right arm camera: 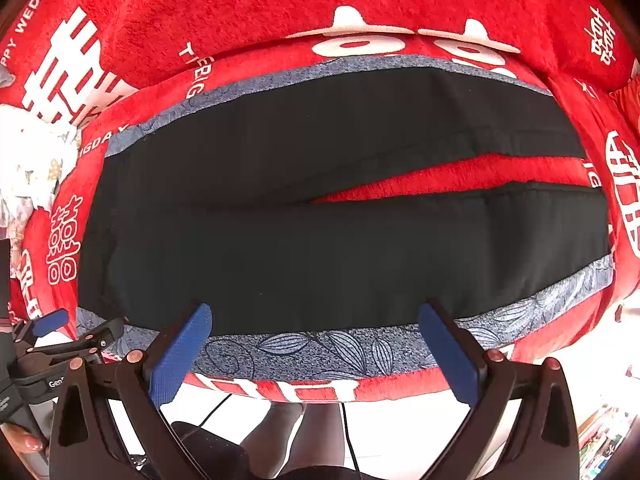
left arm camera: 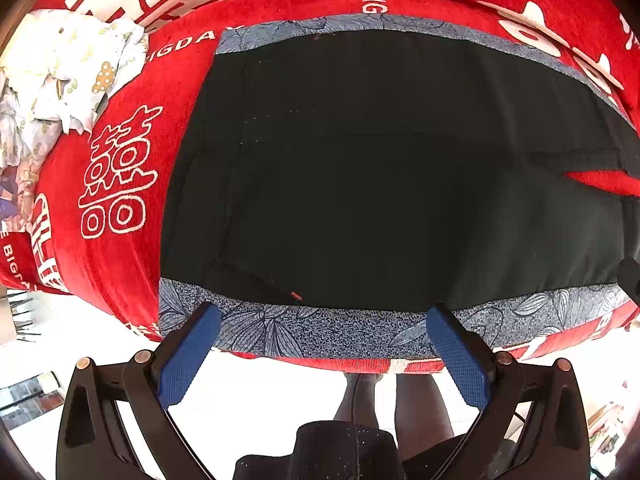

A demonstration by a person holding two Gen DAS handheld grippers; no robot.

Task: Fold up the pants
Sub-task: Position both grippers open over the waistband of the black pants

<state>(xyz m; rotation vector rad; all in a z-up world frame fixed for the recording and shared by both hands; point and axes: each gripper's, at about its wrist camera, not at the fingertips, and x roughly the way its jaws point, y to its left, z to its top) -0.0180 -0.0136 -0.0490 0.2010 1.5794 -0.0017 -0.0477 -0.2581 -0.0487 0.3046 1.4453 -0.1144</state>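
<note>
Both grippers, left (left arm camera: 323, 322) and right (right arm camera: 314, 320), hover with fingers spread wide and empty over the near edge of the black pants (right arm camera: 320, 240), which lie flat on the red blanket (right arm camera: 240, 8). Folding seems unstarted; next likely calls for pinching that near edge.

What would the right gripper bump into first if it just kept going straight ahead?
Probably the blue-grey patterned band along the near edge of the black pants. The right gripper, jaws wide open, points right at it, with nothing seen between. Depth is hard to judge.
</note>
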